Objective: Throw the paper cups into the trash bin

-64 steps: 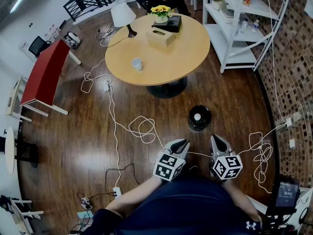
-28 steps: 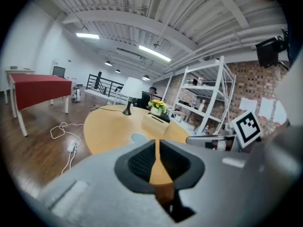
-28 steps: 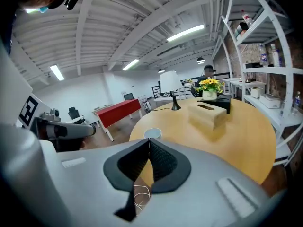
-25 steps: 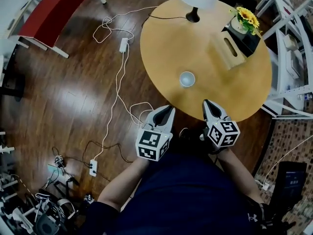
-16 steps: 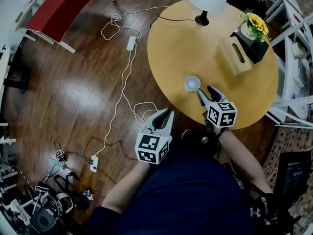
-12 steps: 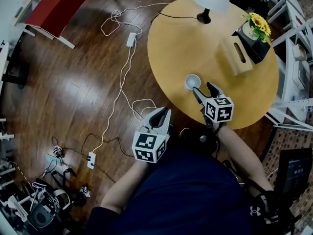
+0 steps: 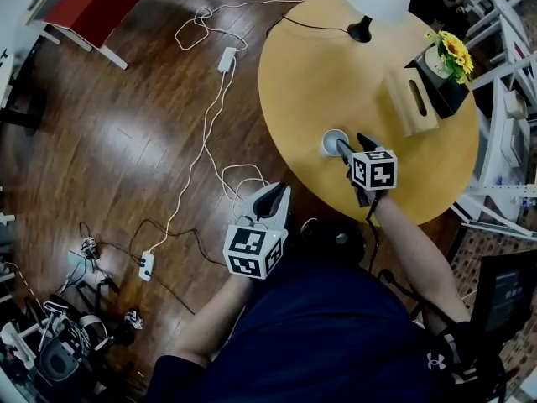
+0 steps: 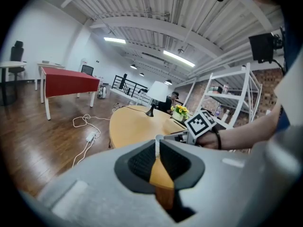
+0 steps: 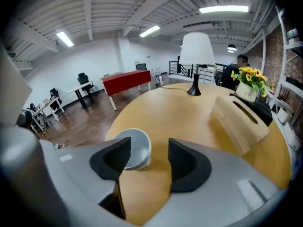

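Just then the right gripper's (image 7: 351,142) fingers stood wide but were closing over the table (image 7: 302,74), with the upright paper cup (image 7: 332,141) partly in their gap, nearer the left finger. The left gripper (image 7: 273,195) hung off the table, its fingers together and empty.

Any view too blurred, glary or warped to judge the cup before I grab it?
Right gripper view: evenly lit, white paper cup sharp, edges bowed by the wide lens; the right gripper's jaws are closing, cup partly behind one pad, ungripped. Head view: sharp, light glare on the dark wooden floor, none on the round yellow table. Left gripper view: left gripper soft, corners black.
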